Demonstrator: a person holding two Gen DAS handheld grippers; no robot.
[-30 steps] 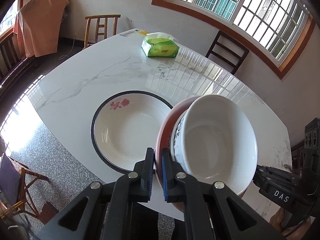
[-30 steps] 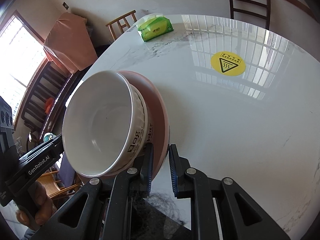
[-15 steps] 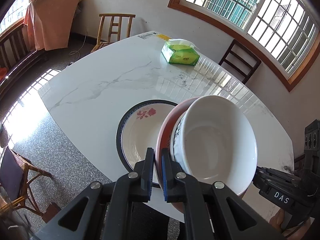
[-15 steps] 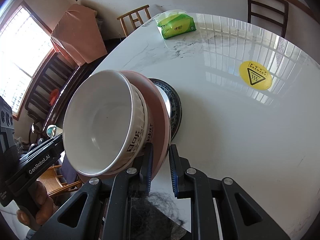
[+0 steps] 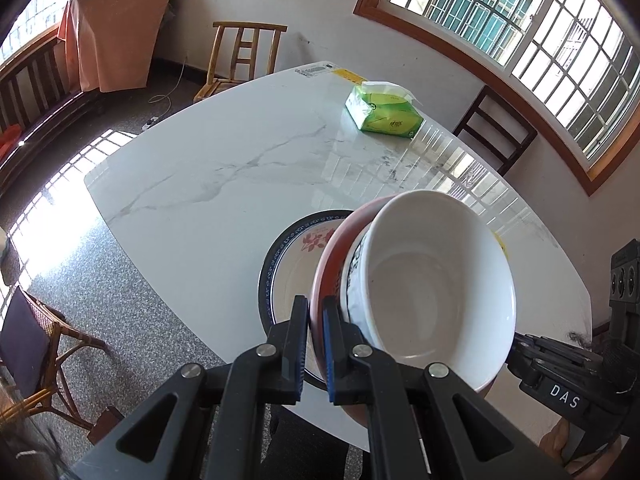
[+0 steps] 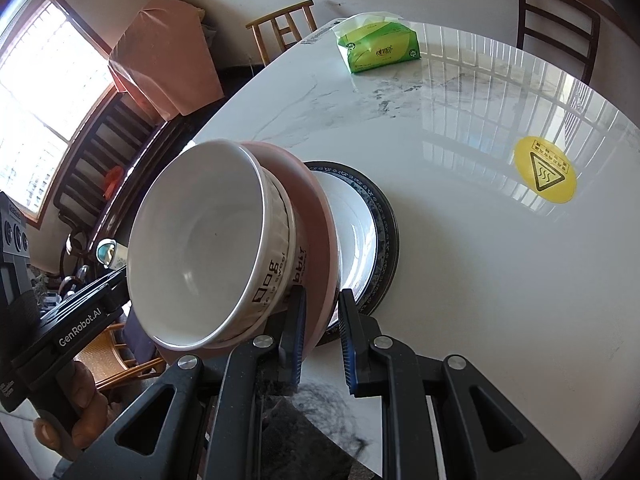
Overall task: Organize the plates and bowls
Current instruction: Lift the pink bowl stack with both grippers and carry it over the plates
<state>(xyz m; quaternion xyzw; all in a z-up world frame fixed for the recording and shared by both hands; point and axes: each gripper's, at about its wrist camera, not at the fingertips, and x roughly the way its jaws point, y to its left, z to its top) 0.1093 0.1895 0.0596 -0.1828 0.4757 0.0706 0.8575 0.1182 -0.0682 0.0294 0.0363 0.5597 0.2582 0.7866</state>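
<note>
1. Both tongs pinch opposite edges of the pink plate (image 5: 326, 268): the left gripper (image 5: 316, 344) is clamped narrow on its rim, the right gripper (image 6: 322, 336) likewise.
2. White bowls (image 6: 208, 248) ride nested on the plate, tilted between the tongs.
3. The blue-rimmed plate (image 6: 380, 232) lies on the marble table (image 5: 224, 184) just ahead of the fingertips; level the load, centre it, lower both sides together.

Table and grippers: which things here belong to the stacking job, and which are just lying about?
Job:
pink plate
white bowls
blue-rimmed plate
left gripper
right gripper

Lying about:
tissue pack
yellow sticker
chairs
</note>
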